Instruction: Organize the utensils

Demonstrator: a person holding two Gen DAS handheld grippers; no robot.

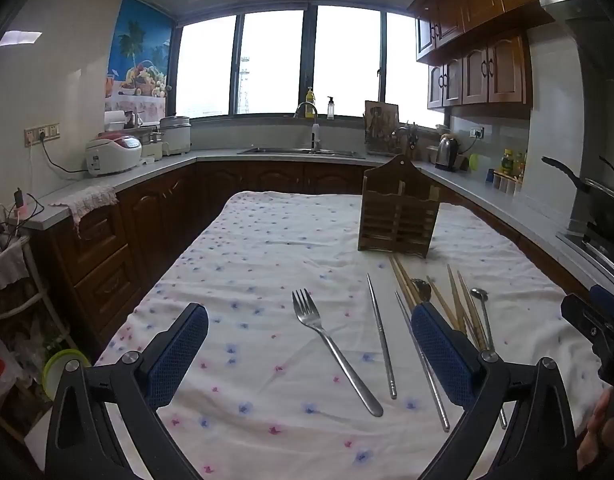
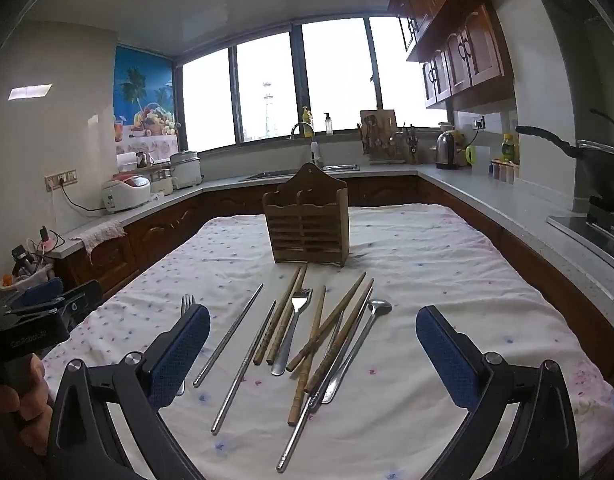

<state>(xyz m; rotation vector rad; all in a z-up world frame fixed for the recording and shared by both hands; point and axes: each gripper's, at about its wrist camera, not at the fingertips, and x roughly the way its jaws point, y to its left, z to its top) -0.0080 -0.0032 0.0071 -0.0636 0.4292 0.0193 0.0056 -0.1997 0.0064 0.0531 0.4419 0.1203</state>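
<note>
Steel and wood are lying loose on the clothed bench [image 1: 267, 240], and nothing is showing above the rim of the rack [image 1: 399, 216], so the sorting is looking barely begun (its slots are partly hidden). From the left wrist, the left tongs [image 1: 309, 346] are hanging wide open and empty over a fork [image 1: 331, 350], whose tines are pointing away toward the rack, long axis running near to far, leaning slightly. A steel chopstick [image 1: 381, 334] is lying beside it, roughly parallel.

From the right wrist, the right tongs [image 2: 313, 348] are gaping just as wide, gripping nothing, above a crossed heap: wooden chopsticks [image 2: 327, 324], a second fork [image 2: 293, 330], a spoon [image 2: 357, 344] with its bowl at the far end. Most are pointing rackward; all are waiting to be lifted in.
</note>
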